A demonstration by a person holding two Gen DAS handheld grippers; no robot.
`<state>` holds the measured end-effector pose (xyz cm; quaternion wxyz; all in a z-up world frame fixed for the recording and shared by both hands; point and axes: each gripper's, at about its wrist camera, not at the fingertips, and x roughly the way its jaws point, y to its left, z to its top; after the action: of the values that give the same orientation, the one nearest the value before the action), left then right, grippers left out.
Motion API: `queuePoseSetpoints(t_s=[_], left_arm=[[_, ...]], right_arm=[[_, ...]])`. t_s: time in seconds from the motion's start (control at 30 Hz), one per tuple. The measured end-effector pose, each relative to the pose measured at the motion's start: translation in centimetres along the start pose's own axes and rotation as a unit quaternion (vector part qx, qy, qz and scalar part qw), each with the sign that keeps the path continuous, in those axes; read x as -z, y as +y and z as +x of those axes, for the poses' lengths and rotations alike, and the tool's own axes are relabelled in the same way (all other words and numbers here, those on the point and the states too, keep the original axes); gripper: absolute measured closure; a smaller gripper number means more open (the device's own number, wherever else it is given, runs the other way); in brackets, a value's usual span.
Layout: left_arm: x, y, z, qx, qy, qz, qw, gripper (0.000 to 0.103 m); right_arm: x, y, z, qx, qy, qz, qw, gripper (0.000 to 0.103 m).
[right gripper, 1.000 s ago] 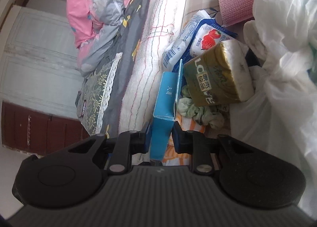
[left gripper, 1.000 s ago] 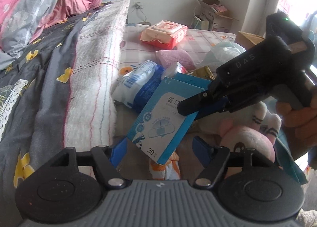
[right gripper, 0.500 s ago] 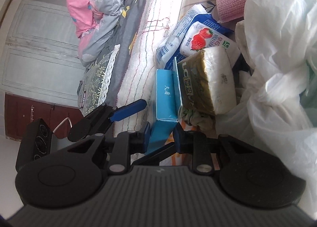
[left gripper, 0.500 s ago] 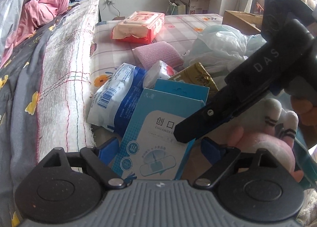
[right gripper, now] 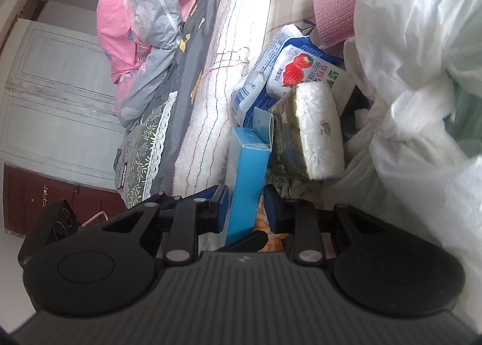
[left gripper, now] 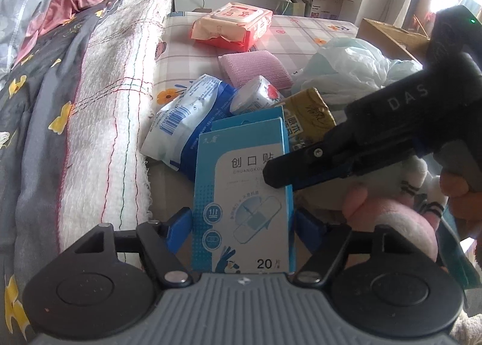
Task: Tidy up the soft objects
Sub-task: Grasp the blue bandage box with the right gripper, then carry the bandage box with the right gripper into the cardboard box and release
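Partly hidden by right gripper (left gripper: 278, 178), box (left gripper: 241, 212) stays clamped; left gripper (left gripper: 242, 226) jaws closing around it, now straddling, earlier wider.

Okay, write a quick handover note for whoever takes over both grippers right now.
Right gripper: shut on the thin sides of the blue plaster box, holding it upright over the pile.
Left gripper: jaws closing around the box's wide face; the pads do not yet clearly press it.
On the bed: blue-and-white packet, strawberry tissue pack, green tissue pack, pink sponge, wipes pack, white plastic bag, pink plush toy.
Done: box lifted out.
Left: finish the handover to the left gripper, put the box away, sort the rest.
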<state>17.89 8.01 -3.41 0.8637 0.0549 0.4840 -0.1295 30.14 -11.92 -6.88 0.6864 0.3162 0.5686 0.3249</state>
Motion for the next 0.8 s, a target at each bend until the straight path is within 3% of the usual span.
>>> queuePoseSetpoints(t_s=[0.27,0.8], left_arm=[[0.7,-1.4,-1.0,-0.045,-0.011,-0.002,0.9989,0.03],[0.5,-4.7,-7.4,-0.084,-0.062,-0.002,0.9945,0.03]], right_arm=[[1.2,0.3,0.7,0.001,-0.028,0.005,1.0,0.081],[2.5,3.0,-3.5,-0.062,-0.053,-0.016,0.997,0.081]])
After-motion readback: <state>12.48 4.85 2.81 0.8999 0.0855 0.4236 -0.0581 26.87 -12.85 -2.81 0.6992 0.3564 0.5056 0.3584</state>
